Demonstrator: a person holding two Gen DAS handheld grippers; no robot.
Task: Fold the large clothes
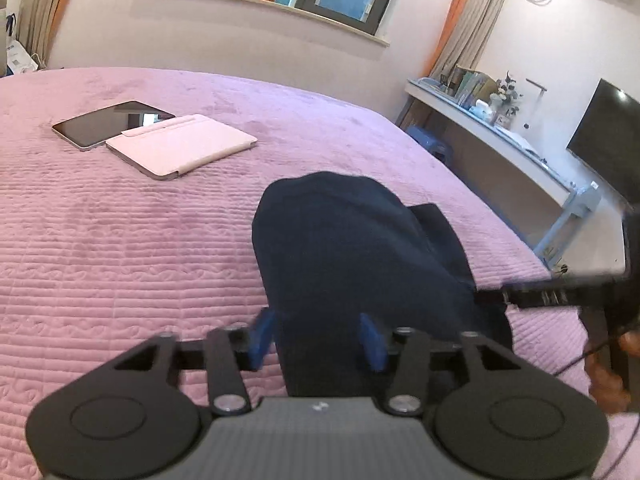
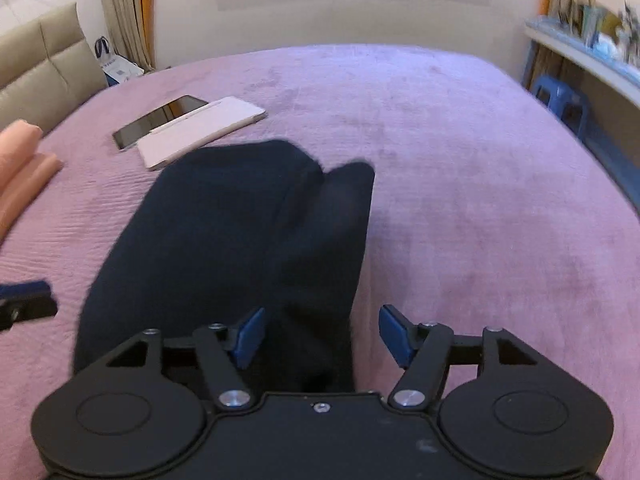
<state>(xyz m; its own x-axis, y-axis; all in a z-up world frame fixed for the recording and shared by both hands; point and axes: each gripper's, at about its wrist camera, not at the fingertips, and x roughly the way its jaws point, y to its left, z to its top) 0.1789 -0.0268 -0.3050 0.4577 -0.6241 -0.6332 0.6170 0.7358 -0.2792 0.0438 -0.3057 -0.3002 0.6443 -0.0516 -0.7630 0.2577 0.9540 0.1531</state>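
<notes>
A dark navy garment (image 1: 352, 248) lies folded into a long strip on the pink quilted bed (image 1: 120, 240). Its near end runs between the blue pads of my left gripper (image 1: 317, 340), whose jaws stand apart and open around the cloth. In the right wrist view the same garment (image 2: 224, 232) stretches away from my right gripper (image 2: 323, 338). That gripper is open: cloth lies by its left pad and bare quilt shows by its right pad. The blurred right gripper (image 1: 540, 296) also shows at the garment's right side in the left wrist view.
A dark tablet (image 1: 108, 122) and a pale pink case (image 1: 182, 146) lie on the bed beyond the garment. Folded peach cloth (image 2: 20, 168) sits at the bed's left edge near a padded headboard (image 2: 44, 68). A desk (image 1: 500, 136), blue stool (image 2: 560, 100) and screen (image 1: 608, 136) stand to the right.
</notes>
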